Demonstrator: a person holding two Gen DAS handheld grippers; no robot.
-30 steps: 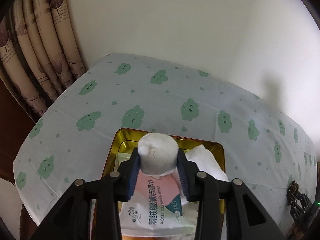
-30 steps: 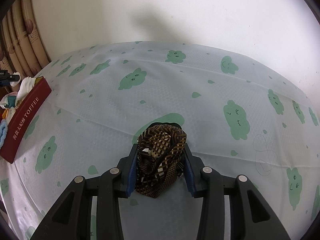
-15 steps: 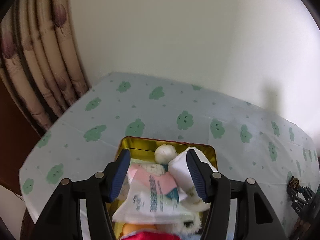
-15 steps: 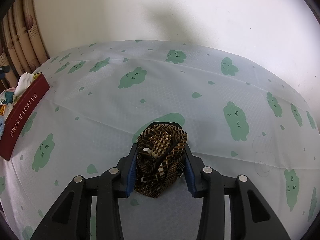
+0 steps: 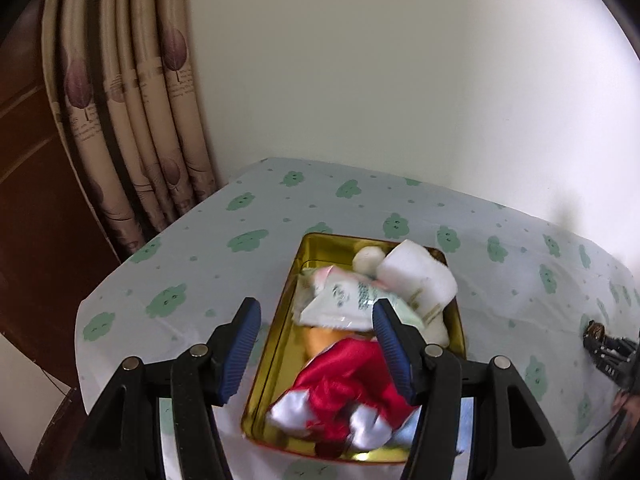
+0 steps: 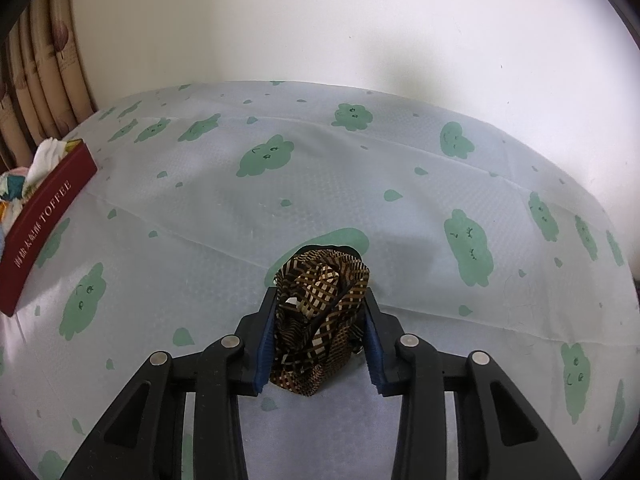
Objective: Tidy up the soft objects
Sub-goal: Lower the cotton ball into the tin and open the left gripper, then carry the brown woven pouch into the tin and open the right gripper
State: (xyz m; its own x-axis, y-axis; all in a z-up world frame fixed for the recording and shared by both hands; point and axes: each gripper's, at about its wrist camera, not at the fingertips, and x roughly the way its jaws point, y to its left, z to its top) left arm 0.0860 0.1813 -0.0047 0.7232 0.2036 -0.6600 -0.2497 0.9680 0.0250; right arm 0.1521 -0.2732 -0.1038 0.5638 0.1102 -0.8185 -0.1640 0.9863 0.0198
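Hovering above the gold tin point(image 5: 280, 344), left gripper point(image 5: 316, 344) spread wide, nothing between its pads; likely clear of the load to free the tin mouth. Tin's long axis runs 6 to 12 o'clock; inside, white roll point(image 5: 368, 258) at 12, folded white cloth point(image 5: 420, 280) at 1, wipes packet point(image 5: 344, 300) mid, red-white garment point(image 5: 340, 392) at 6. Right gripper point(image 6: 320, 334) clamped on patterned brown cloth point(image 6: 320, 312), bunched upright, over the tablecloth point(image 6: 320, 184). Tin sits at its 9 o'clock, probably the destination.

Home room, likely a bedroom or living space. Table under a cloud-print tablecloth point(image 6: 320, 184), leaf-print curtains point(image 5: 132, 120) by a plain white wall point(image 5: 380, 80), gold toffee tin point(image 5: 280, 340) holding soft household bits
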